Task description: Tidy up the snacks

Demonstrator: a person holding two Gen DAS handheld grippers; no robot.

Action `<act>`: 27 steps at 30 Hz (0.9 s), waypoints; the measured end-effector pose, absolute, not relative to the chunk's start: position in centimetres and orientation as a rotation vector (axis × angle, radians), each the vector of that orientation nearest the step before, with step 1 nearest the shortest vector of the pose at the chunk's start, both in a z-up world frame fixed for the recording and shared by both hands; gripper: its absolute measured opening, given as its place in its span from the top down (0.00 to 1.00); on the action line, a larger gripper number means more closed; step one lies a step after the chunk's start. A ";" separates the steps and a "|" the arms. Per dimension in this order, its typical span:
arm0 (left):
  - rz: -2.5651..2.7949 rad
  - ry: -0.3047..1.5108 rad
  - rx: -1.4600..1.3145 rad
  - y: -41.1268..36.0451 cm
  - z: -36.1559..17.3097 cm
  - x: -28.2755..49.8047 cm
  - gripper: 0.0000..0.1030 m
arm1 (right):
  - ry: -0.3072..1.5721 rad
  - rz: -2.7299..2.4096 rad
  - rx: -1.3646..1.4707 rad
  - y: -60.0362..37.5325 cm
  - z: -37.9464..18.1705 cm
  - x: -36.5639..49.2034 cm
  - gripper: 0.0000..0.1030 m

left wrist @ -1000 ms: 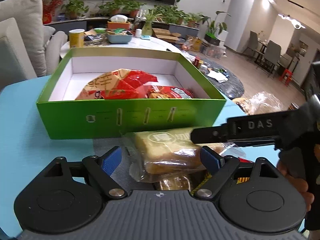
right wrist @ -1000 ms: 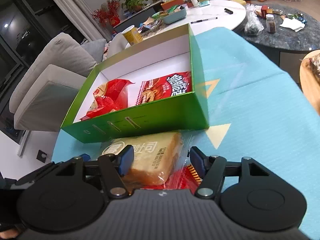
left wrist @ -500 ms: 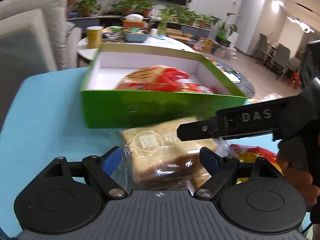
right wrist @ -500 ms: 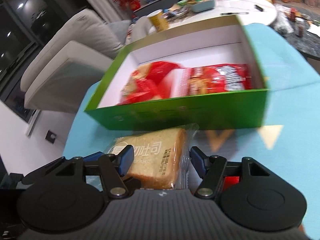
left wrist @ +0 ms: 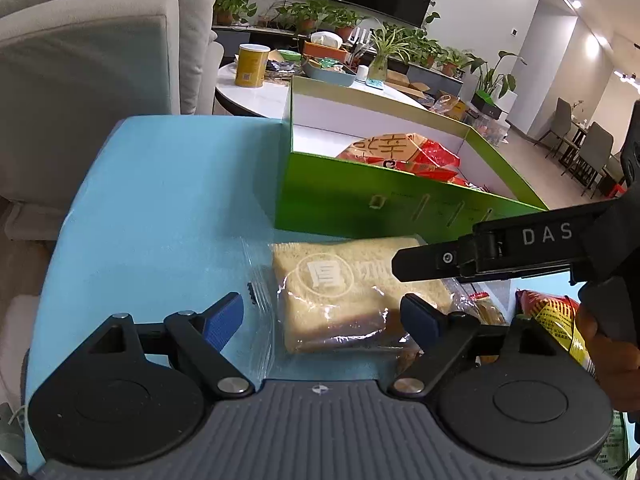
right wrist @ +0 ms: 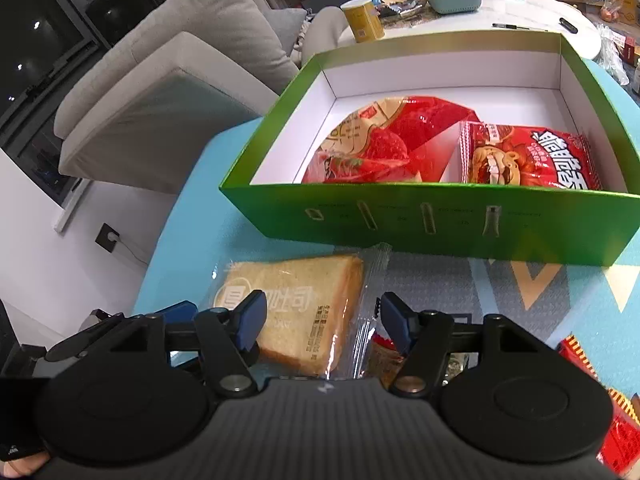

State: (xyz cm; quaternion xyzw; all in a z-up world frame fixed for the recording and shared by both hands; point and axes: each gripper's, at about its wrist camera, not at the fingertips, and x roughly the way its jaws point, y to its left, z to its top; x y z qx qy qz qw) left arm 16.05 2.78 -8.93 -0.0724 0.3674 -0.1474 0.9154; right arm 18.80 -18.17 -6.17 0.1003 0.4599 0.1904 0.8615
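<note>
Both hand-held grippers, left (left wrist: 322,316) and right (right wrist: 320,318), gape unclenched around bagged toast (right wrist: 296,304) on worktop (left wrist: 152,200) before green box (right wrist: 440,220): light, squashy, slippery film; pinch gently across crust sides.

Green box wall (right wrist: 440,220) just behind toast (right wrist: 304,304).

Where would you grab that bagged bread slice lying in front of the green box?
Probably across the bread slice itself, coming from above with open tongs. It lies flat on the table, and its thick edges give firmer purchase than the loose clear wrapper.
</note>
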 end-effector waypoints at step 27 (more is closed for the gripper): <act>-0.287 0.642 -0.157 3.2 -6.4 13.2 0.31 | 0.882 0.435 0.139 -14.8 -4.5 17.4 0.44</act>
